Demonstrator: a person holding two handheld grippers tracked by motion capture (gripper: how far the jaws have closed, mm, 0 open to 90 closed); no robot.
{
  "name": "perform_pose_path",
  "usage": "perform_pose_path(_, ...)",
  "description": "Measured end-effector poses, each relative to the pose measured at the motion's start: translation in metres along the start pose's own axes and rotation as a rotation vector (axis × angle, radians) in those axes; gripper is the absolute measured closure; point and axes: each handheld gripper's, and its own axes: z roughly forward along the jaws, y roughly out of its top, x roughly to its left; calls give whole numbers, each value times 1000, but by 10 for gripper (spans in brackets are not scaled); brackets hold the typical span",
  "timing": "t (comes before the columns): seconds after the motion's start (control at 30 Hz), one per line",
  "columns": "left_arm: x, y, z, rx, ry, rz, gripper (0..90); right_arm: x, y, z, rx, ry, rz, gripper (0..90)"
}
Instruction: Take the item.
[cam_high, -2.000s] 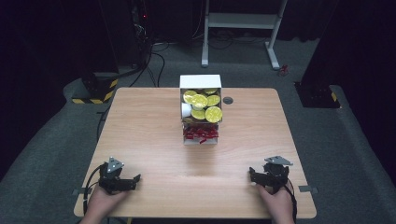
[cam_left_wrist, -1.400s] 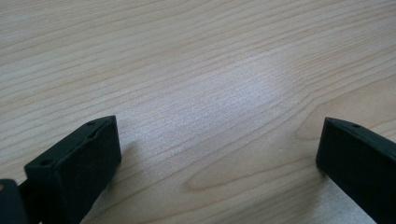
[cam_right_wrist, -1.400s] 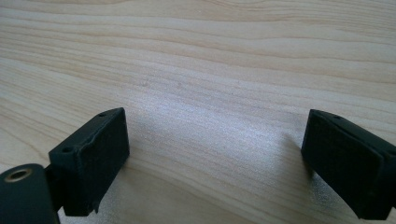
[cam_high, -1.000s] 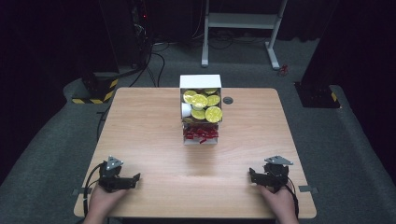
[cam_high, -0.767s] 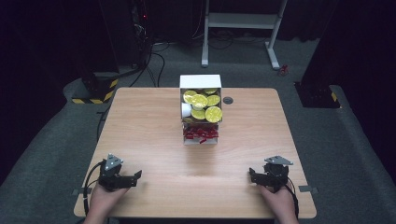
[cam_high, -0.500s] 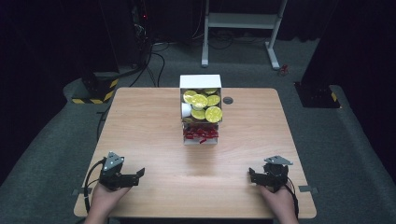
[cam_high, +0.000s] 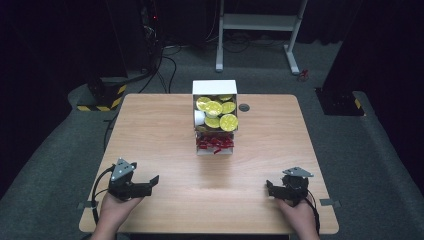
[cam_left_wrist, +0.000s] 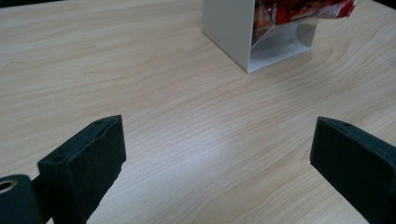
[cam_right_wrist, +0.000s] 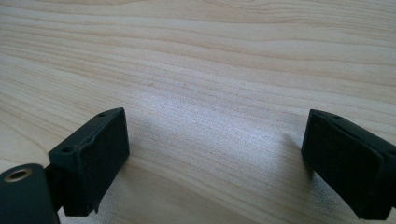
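A white two-tier box (cam_high: 215, 120) stands at the middle of the wooden table (cam_high: 150, 130). Its upper tier holds several yellow-lidded cups (cam_high: 216, 108); red packets (cam_high: 215, 144) fill the lower tier. My left gripper (cam_high: 150, 183) rests near the front left, held in a hand, jaws wide open with nothing between them. In the left gripper view the gripper (cam_left_wrist: 219, 158) faces the white box (cam_left_wrist: 233, 32) and red packets (cam_left_wrist: 299, 9) ahead to the right. My right gripper (cam_high: 270, 189) sits at the front right, open and empty; in the right gripper view the gripper (cam_right_wrist: 215, 158) hovers over bare wood.
A small dark round grommet (cam_high: 244, 107) is set in the table beside the box. Behind the table stand a white metal frame (cam_high: 260, 25) and black equipment with cables (cam_high: 150, 30). A yellow-black striped base (cam_high: 105, 97) lies on the floor at the left.
My left gripper has shifted slightly right and forward and turned toward the box. The right gripper has stayed in place.
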Motion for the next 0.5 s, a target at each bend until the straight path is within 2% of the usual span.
perform_pose_path(0.2,-7,14,1,-3,-21,25,39,0,0,0,0,0,0,74)
perform_pose_path(0.5,-16,28,2,-20,-47,33,39,0,0,0,0,0,0,74)
